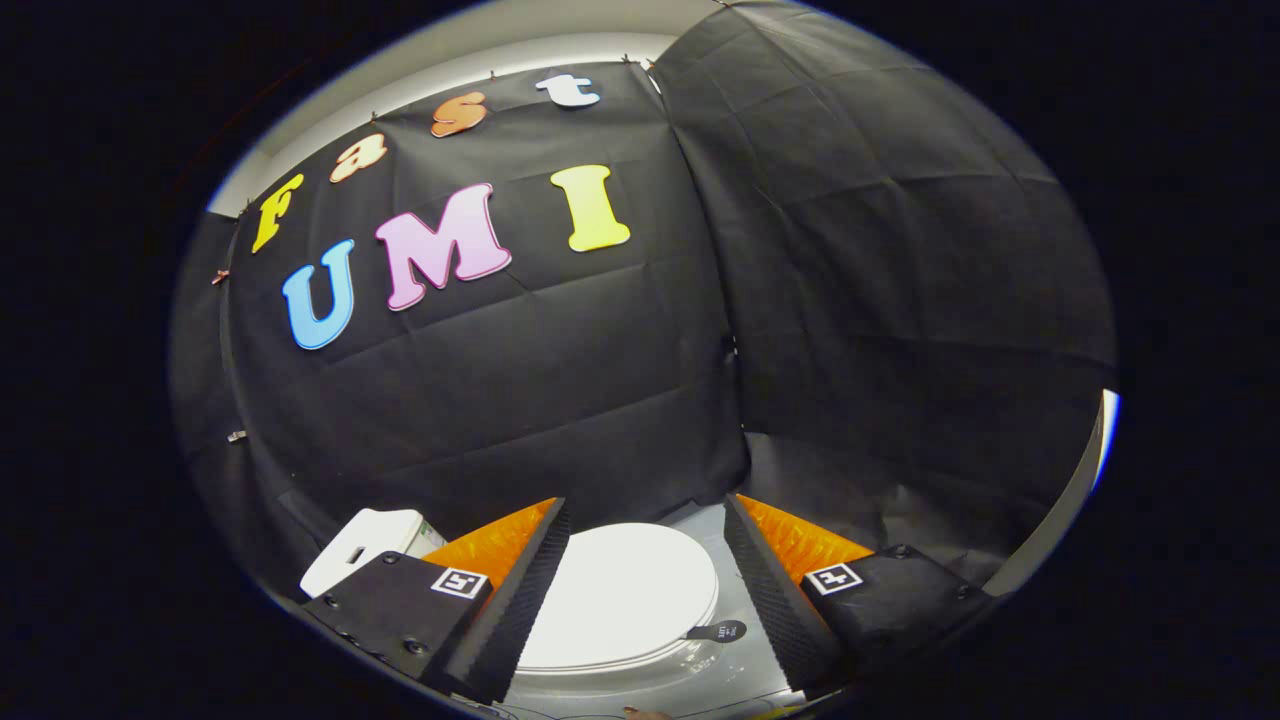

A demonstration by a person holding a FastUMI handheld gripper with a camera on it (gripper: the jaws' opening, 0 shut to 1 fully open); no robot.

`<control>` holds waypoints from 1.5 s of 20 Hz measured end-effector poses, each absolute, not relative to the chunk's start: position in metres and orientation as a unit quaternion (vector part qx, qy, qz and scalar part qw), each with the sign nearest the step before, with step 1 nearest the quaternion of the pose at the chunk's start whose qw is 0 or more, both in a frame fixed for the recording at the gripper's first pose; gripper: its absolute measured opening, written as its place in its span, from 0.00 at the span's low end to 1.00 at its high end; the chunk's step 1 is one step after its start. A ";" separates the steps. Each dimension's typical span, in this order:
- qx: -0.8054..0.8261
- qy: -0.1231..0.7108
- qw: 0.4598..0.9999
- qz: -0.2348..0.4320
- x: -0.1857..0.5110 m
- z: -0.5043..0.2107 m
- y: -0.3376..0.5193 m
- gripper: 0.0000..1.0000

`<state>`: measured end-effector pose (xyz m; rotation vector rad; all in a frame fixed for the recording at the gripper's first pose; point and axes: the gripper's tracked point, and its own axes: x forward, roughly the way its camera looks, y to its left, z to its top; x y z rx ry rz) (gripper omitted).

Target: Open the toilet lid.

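Observation:
A white toilet lid (620, 595) lies flat and closed on the toilet, seen from above between my two fingers. A small dark tab (718, 631) sticks out from the lid's rim on the side of the right finger. My gripper (645, 515) hangs above the lid, open, with nothing between its black ribbed pads. The left finger (525, 585) and the right finger (765, 590) are well apart, one on each side of the lid. Neither finger touches the lid.
A white box-shaped object (362, 548) stands beyond the left finger, beside the toilet. Pale grey floor (725, 660) shows around the lid. The black cloth wall (600, 400) rises close behind the toilet and wraps round to the right.

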<state>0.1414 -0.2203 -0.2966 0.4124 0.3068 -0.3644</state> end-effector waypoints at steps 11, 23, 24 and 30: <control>0.379 0.232 0.870 -0.214 0.144 -0.454 -0.276 0.99; 0.523 0.323 0.764 -0.198 0.118 -0.585 -0.241 0.90; 0.532 0.329 0.757 -0.190 0.120 -0.588 -0.235 0.83; 0.597 0.316 0.719 -0.162 0.132 -0.599 -0.221 0.52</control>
